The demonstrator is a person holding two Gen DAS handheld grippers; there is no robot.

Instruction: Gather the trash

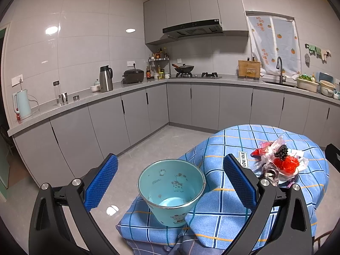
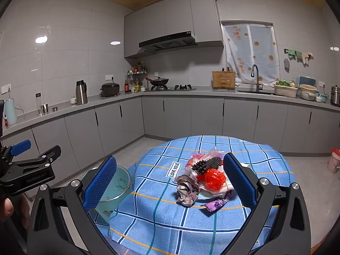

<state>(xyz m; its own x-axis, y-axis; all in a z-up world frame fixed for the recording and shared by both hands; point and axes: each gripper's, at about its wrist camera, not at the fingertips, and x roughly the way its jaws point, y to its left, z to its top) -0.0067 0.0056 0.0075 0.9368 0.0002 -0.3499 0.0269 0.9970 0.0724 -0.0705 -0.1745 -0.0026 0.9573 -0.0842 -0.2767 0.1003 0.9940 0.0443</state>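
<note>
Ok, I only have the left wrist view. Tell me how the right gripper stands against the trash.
Observer: The right gripper is open and holds nothing. The trash pile shows between its fingers.
Operator: Name the piece nearest to it.
Observer: A purple wrapper, lying on the tablecloth at the pile's near edge.
Operator: Check the floor on that side.
Observer: A pale container with a red top stands on the floor to the right of the table.

Both wrist views face kitchen counter [image 1: 148, 85]; share table [image 2: 212, 223], bucket [image 1: 170, 189].
</note>
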